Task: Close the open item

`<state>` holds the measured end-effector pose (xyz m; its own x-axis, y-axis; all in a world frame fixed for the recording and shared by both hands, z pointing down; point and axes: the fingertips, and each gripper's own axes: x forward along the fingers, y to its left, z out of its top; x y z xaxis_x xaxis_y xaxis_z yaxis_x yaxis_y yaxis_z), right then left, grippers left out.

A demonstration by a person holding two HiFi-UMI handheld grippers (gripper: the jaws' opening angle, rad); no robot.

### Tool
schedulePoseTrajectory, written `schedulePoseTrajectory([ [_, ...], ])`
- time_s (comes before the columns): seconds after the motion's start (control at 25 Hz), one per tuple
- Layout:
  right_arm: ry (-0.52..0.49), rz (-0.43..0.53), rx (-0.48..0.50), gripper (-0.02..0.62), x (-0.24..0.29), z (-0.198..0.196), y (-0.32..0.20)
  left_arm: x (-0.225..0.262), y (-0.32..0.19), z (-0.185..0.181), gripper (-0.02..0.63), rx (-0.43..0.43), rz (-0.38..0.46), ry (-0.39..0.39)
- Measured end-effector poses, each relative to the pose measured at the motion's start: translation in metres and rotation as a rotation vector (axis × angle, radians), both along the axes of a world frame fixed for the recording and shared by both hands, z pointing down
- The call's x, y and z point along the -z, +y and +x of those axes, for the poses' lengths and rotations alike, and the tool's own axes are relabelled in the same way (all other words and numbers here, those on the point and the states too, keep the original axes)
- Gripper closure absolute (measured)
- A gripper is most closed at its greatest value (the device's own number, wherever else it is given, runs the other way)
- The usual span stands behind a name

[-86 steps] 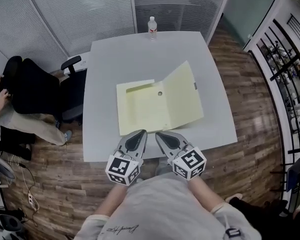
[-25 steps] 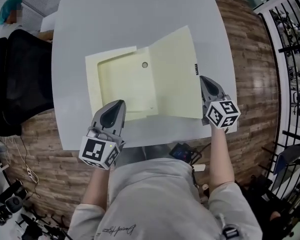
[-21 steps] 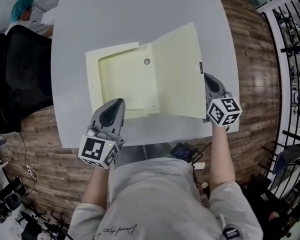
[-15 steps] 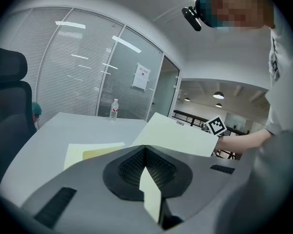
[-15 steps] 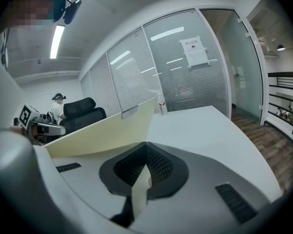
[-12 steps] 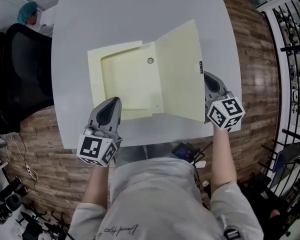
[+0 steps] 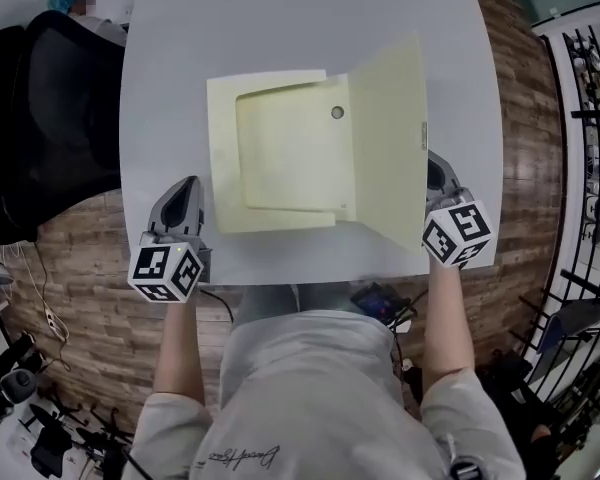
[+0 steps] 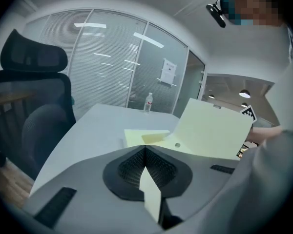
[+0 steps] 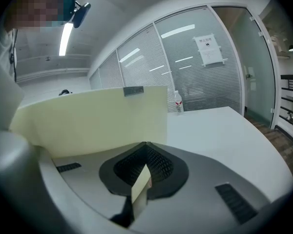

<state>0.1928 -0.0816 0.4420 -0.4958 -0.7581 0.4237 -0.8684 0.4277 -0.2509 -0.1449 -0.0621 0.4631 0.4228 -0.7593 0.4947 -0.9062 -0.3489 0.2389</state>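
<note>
The yellow folder (image 7: 290,153) is laid open on the table (image 7: 280,28); its cover's small dark label (image 7: 423,135) cannot be read. The left gripper (image 7: 188,184) and right gripper (image 7: 436,161) are seen with jaws pressed together — nothing gripped.

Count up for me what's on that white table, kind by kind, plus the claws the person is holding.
Pale yellow folder, lying open: 1
Water bottle: 1
Claws, the left claw and the right claw: 2
Total: 4
</note>
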Motion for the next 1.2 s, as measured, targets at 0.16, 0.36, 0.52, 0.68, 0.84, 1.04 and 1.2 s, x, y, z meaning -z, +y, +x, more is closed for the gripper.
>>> schedulePoseTrajectory([
  [0.16,0.022,-0.015,0.006,0.582,-0.005,-0.009,0.000,-0.039,-0.004,-0.031,0.597,0.020,-0.059,-0.030],
  [0.36,0.041,-0.007,0.018,0.582,0.001,-0.022,0.000,-0.080,0.001,-0.036,0.597,-0.024,-0.125,-0.063],
  [0.52,0.074,0.006,0.032,0.582,0.005,-0.031,0.002,-0.099,0.001,-0.025,0.597,-0.088,-0.161,-0.077],
  [0.68,0.117,0.008,0.041,0.583,0.007,-0.041,0.003,-0.105,-0.001,-0.018,0.597,-0.121,-0.172,-0.079],
  [0.84,0.146,0.020,0.065,0.581,0.008,-0.053,0.004,-0.109,-0.004,-0.008,0.597,-0.153,-0.176,-0.077],
  [1.04,0.194,-0.003,0.078,0.582,0.006,-0.068,0.005,-0.110,-0.007,-0.002,0.597,-0.170,-0.172,-0.072],
  [1.2,0.246,-0.010,0.120,0.581,0.003,-0.084,0.008,-0.110,-0.008,0.004,0.597,-0.175,-0.170,-0.071],
])
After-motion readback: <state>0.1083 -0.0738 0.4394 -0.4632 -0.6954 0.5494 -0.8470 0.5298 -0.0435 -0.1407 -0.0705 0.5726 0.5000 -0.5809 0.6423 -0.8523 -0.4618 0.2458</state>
